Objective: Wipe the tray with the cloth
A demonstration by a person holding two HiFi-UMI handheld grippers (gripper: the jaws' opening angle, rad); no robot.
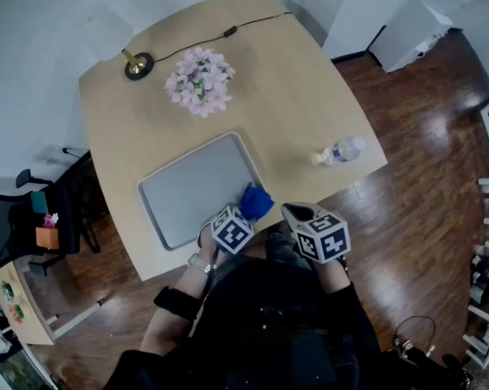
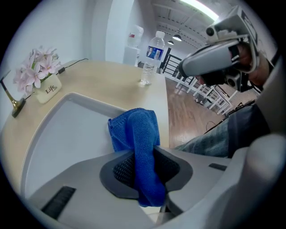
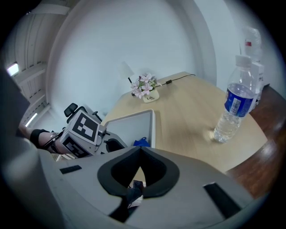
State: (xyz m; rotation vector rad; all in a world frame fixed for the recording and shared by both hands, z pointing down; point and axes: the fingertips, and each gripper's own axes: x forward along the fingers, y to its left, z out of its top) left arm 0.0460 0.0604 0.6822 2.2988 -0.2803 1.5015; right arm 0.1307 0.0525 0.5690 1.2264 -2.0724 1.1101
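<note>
Blue cloth (image 2: 134, 129), likely soft, light and limp, hangs over the tray's (image 1: 188, 188) near corner, clamped by a bunched fold in the left gripper (image 2: 142, 156). Right gripper (image 3: 140, 150) jaws meet, empty.

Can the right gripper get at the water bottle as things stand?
Probably yes. Only bare table lies between the right gripper and the upright water bottle. Its jaws are shut and empty, so they would have to open first.
</note>
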